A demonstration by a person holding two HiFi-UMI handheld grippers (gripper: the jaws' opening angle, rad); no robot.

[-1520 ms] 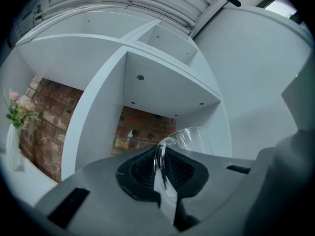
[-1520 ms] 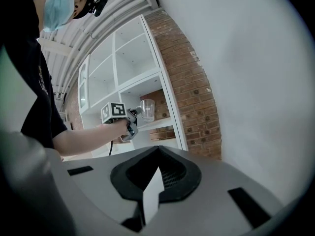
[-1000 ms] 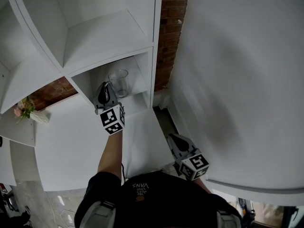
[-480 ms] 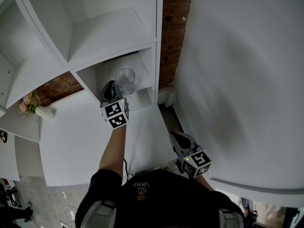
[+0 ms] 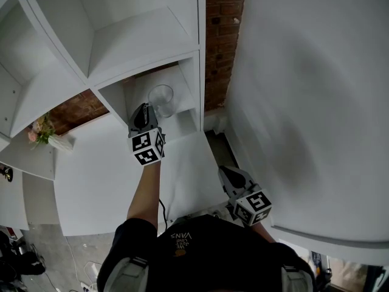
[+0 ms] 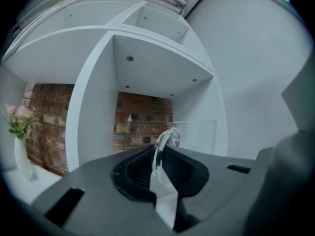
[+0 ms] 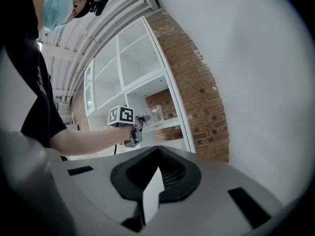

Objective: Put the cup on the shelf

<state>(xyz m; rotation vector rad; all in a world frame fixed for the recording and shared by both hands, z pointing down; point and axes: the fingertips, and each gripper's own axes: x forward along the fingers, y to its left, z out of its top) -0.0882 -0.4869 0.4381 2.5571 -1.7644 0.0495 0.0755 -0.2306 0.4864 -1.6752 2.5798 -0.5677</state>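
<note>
Brick wall (image 5: 222,41) behind white shelving (image 5: 140,35)

The white shelf (image 5: 146,38) is a grid of open square compartments set against a brick wall (image 5: 222,35), and the brick shows through the open backs of the lower ones. A clear glass cup (image 5: 161,100) stands upright in the lower compartment at the unit's right end, apparently resting on that compartment's bottom board. Left of it, past a white upright, a slim white vase (image 5: 45,135) of pink flowers stands on a lower white ledge (image 5: 24,163).
</note>
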